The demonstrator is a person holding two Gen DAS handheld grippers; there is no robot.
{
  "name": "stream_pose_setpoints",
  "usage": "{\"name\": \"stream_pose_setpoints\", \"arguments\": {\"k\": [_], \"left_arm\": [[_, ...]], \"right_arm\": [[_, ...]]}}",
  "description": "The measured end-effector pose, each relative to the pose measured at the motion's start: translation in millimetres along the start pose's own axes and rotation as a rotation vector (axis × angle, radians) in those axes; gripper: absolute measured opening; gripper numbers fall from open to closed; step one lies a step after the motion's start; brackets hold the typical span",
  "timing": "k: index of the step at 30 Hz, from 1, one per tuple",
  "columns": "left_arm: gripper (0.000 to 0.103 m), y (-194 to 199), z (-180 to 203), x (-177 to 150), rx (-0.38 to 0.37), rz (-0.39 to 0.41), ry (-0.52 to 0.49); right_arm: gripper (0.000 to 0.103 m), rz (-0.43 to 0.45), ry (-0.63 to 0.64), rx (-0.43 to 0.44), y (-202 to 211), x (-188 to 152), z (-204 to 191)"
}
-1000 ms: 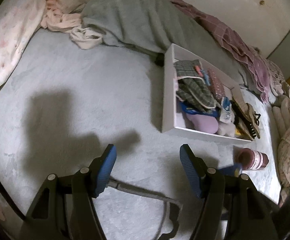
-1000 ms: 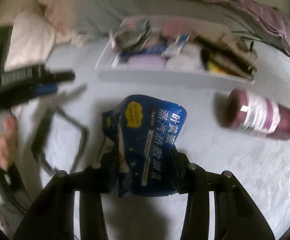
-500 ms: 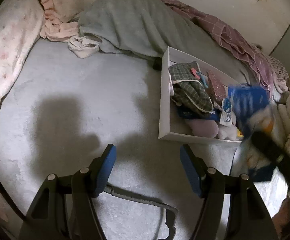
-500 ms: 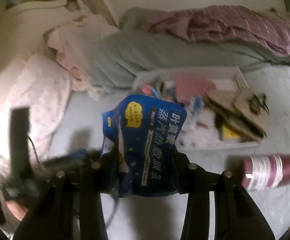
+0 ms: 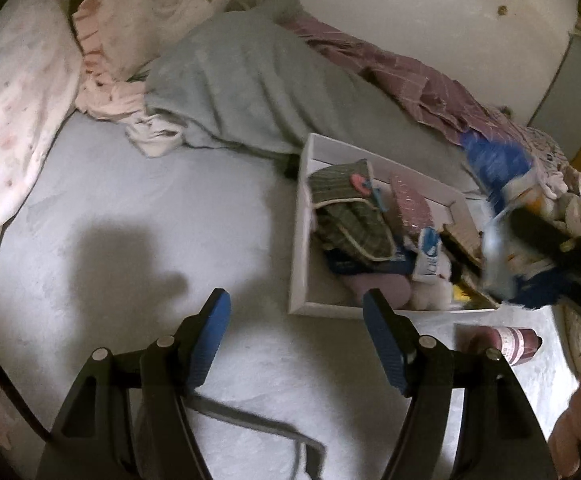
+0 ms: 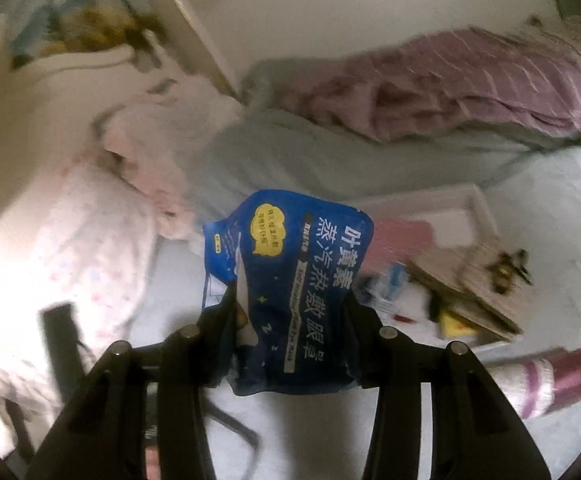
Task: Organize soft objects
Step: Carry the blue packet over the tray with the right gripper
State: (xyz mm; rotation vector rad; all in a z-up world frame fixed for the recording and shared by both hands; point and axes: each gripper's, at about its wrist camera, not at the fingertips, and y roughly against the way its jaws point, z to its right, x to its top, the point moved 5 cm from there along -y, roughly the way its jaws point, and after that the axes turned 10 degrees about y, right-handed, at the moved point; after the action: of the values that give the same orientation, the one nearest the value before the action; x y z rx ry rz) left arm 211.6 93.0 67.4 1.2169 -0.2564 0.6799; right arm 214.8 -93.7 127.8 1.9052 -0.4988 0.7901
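My right gripper (image 6: 290, 294) is shut on a dark blue eye-mask pouch (image 6: 290, 256), held upright in the air above the bed. In the left wrist view the same pouch (image 5: 494, 156) shows as a blur over the right end of the white tray (image 5: 298, 240). The tray (image 6: 486, 208) holds a green plaid cloth (image 5: 350, 216), a pink pouch (image 5: 410, 204), a lilac soft item (image 5: 382, 288) and other small things. My left gripper (image 5: 296, 296) hangs open over the pale bed sheet, just in front of the tray, with nothing between its fingers.
A maroon bottle (image 5: 506, 340) lies on the sheet right of the left gripper. A grey-green blanket (image 5: 250, 80) and purple striped cloth (image 5: 410, 68) are heaped behind the tray. A floral pillow (image 5: 6, 120) lies left. A grey strap (image 5: 250, 420) crosses the sheet.
The right gripper has risen from the sheet with the blue pouch and now shows over the tray's right end. The left gripper has risen a little and stayed open.
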Motion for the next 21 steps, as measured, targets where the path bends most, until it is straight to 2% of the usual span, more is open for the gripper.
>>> {"name": "stream_pose_setpoints", "arguments": {"k": [2, 5, 9, 12, 16, 21], "left_arm": [[0.069, -4.3, 8.9, -1.3, -0.005, -0.005, -0.020], [0.069, -9.5, 21.9, -3.7, 0.014, 0.001, -0.059], [0.069, -19.6, 43.6, -9.5, 0.011, 0.003, -0.124], [0.069, -25.2, 56.9, -13.9, -0.003, 0.007, -0.161], [0.069, -29.8, 67.2, -15.2, -0.010, 0.038, -0.173], [0.069, -34.2, 71.4, -12.9, 0.022, 0.137, -0.187]], "right_arm": [[0.047, -0.052, -0.045, -0.010, -7.0, -2.5, 17.7], [0.048, -0.086, -0.083, -0.017, -12.0, -4.7, 37.5], [0.048, -0.169, -0.072, -0.093, -21.6, -11.1, 59.2], [0.049, -0.201, -0.042, -0.104, -25.1, -13.3, 66.3], [0.050, -0.187, -0.028, -0.118, -26.4, -12.9, 74.3], [0.051, -0.171, -0.056, -0.076, -40.1, -13.8, 80.4]]}}
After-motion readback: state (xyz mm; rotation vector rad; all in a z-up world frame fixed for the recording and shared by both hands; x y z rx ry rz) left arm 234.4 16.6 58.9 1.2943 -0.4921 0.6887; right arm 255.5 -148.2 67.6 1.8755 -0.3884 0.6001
